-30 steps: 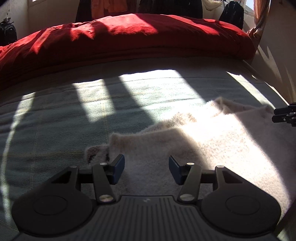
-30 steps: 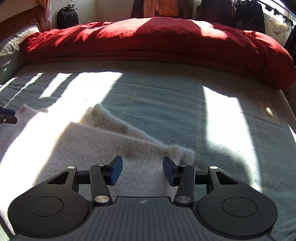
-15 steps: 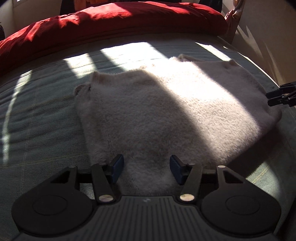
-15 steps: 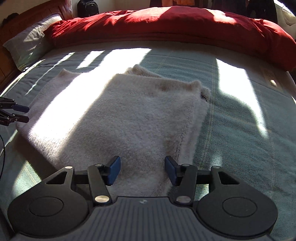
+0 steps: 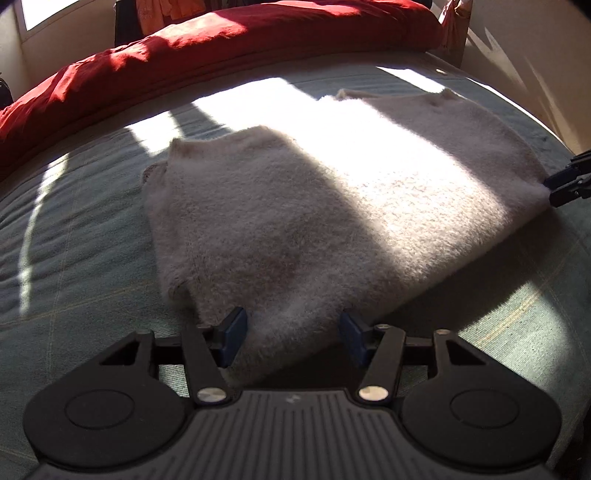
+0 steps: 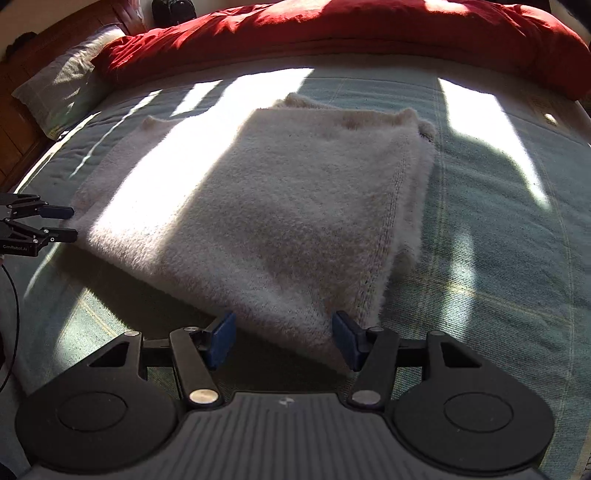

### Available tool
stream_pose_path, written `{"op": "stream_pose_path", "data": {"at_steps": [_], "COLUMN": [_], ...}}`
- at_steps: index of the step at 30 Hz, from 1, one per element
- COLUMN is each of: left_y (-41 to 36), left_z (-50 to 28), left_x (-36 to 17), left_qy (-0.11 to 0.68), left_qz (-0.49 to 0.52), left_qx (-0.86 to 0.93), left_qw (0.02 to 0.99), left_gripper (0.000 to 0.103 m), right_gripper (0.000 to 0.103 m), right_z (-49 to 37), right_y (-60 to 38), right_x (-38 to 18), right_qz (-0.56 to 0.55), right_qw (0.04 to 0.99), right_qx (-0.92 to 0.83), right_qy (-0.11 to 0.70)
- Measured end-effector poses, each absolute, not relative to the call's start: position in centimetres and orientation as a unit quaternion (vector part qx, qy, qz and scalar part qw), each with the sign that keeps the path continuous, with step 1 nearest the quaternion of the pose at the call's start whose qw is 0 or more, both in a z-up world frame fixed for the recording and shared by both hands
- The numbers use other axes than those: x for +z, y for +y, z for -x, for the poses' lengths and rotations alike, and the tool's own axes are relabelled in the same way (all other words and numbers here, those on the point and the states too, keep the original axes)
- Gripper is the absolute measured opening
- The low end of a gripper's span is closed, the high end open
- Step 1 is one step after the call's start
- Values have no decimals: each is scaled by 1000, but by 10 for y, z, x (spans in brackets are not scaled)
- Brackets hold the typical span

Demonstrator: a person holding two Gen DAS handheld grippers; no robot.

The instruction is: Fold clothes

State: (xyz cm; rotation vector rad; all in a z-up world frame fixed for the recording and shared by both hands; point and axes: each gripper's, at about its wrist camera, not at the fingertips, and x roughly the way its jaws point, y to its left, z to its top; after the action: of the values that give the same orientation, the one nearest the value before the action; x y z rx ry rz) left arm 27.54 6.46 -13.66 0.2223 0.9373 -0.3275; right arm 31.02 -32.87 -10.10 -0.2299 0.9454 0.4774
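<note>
A fluffy cream-white garment [image 5: 332, 206] lies folded flat on the grey-green bedspread [image 5: 74, 258], half in sunlight. My left gripper [image 5: 291, 338] is open at the garment's near left corner, the fabric edge lying between its blue pads. My right gripper [image 6: 282, 338] is open at the near right corner of the same garment [image 6: 277, 206], its blue pads either side of the fabric edge. Each gripper shows in the other's view: the right gripper [image 5: 567, 182] at the far right edge, the left gripper [image 6: 55, 221] at the far left.
A rolled red duvet [image 5: 221, 40] [image 6: 351, 29] lies across the far side of the bed. A grey pillow [image 6: 62, 81] and wooden headboard [image 6: 22, 110] are at the left in the right wrist view. A wall [image 5: 535, 55] runs along the bed's right side. Hanging clothes [image 5: 159, 13] are behind.
Both grippers have drawn back toward the near edge of the garment, so much more of it shows now. Both stayed open throughout. The garment lies flat, unmoved.
</note>
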Motion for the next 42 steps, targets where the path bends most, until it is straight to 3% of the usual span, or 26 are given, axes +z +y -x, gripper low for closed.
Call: {"op": "stream_pose_path", "data": {"at_steps": [2, 4, 5, 6, 8, 12, 14, 20, 28, 37, 42], "left_y": [56, 41, 29, 16, -11, -48, -58, -67, -77, -26, -37], "left_z": [-265, -255, -249, -242, -229, -211, -209, -222, -241, -243, -249], "left_x": [-129, -120, -118, -117, -122, -153, -169, -193, -206, -207, -210], "left_qy": [430, 402, 378, 352, 303, 228, 205, 169, 139, 172, 154], "left_qz": [-146, -196, -234, -276, -363, -501, -543, -594, -623, -626, -632], "left_qx": [-155, -157, -164, -170, -179, -190, -190, -187, -204, -155, -147], "left_qw": [878, 881, 881, 878, 863, 813, 792, 764, 742, 745, 745], "left_gripper": [57, 65, 75, 77, 77, 77, 77, 79, 82, 83, 84], "right_gripper": [62, 74, 75, 75, 78, 97, 98, 98, 102, 103, 103], "right_z": [-304, -297, -294, -289, -279, -258, -247, -236, -270, -286, -296], "right_y": [-327, -326, -325, -317, -289, -233, -207, -162, -143, -174, -192], "right_x": [-100, -98, -97, -99, -105, -118, -127, -170, -176, -182, -185], "right_qz": [114, 118, 120, 143, 214, 352, 416, 532, 518, 529, 534], "right_qw": [857, 857, 857, 858, 857, 838, 820, 767, 790, 794, 796], "right_qx": [227, 227, 227, 231, 244, 264, 274, 290, 260, 220, 197], "right_qy": [449, 448, 447, 437, 401, 323, 282, 210, 200, 203, 204]}}
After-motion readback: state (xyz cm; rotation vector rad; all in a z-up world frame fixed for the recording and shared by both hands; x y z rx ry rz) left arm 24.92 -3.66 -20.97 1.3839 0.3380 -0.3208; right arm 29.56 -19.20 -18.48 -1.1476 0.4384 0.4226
